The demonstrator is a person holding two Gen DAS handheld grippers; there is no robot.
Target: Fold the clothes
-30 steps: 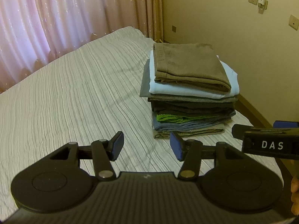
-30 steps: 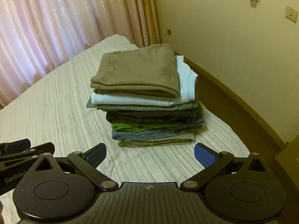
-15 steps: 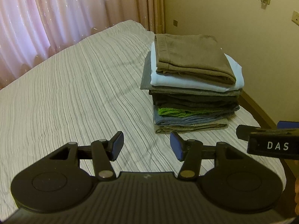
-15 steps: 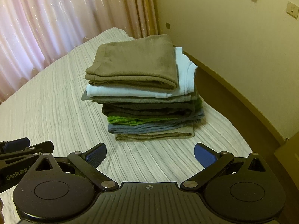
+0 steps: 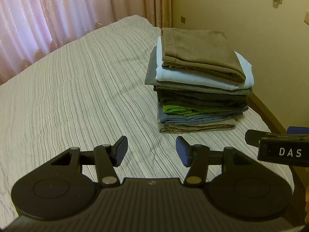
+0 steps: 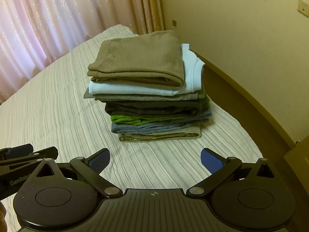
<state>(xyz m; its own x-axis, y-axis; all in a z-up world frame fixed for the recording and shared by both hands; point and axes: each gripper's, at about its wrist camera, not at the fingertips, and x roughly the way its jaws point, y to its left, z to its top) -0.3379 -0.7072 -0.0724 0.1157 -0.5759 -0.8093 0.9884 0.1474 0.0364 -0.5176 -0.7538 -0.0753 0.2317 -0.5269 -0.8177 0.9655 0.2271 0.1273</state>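
I hold my left gripper (image 5: pixel 151 150) and right gripper (image 6: pixel 155 161) with fingers spread and empty, short of the folded clothes stack (image 6: pixel 146 89) near the bed (image 5: pixel 67 89) edge, ready to reach.

Both grippers are easing forward toward the stack (image 6: pixel 146 89), which is drawing nearer ahead of the right fingers (image 6: pixel 99 160) and rising beyond the left fingers (image 5: pixel 120 150).
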